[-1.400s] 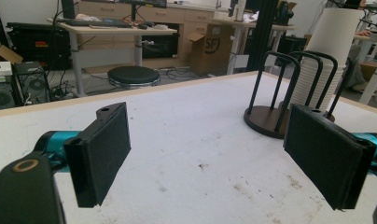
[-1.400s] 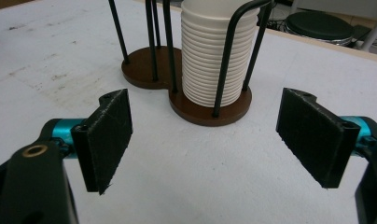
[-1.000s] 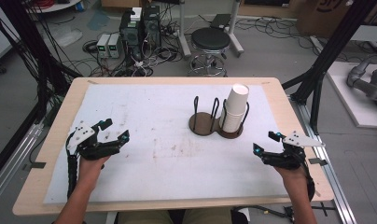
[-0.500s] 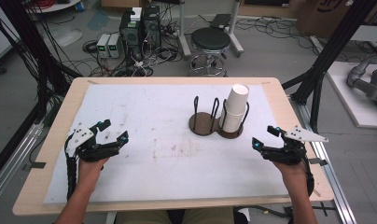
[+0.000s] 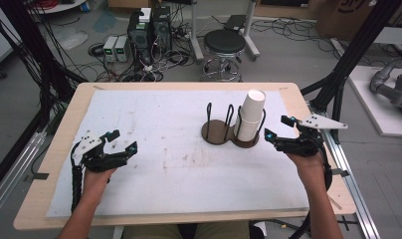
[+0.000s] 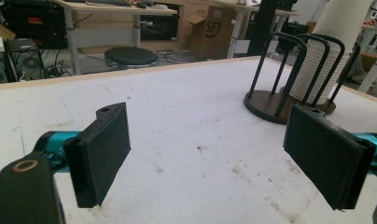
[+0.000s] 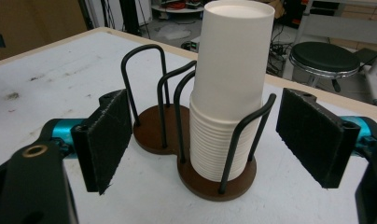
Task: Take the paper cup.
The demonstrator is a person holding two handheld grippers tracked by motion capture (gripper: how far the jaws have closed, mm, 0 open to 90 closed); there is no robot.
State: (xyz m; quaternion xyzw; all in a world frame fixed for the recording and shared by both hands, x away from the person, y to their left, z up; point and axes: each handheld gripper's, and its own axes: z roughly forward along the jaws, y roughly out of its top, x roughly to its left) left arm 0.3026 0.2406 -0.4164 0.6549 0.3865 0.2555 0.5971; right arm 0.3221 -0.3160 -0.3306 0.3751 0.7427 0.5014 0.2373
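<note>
Since the right hand-held gripper (image 5: 276, 128), jaws apart, sits at 3 o'clock of the paper cup stack (image 7: 228, 93) in the wire cup holder (image 7: 168, 126), we risk tipping both.

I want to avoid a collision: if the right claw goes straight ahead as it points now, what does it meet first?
Probably the stack of white paper cups in the wire cup holder; the open right claw points straight at it.
</note>
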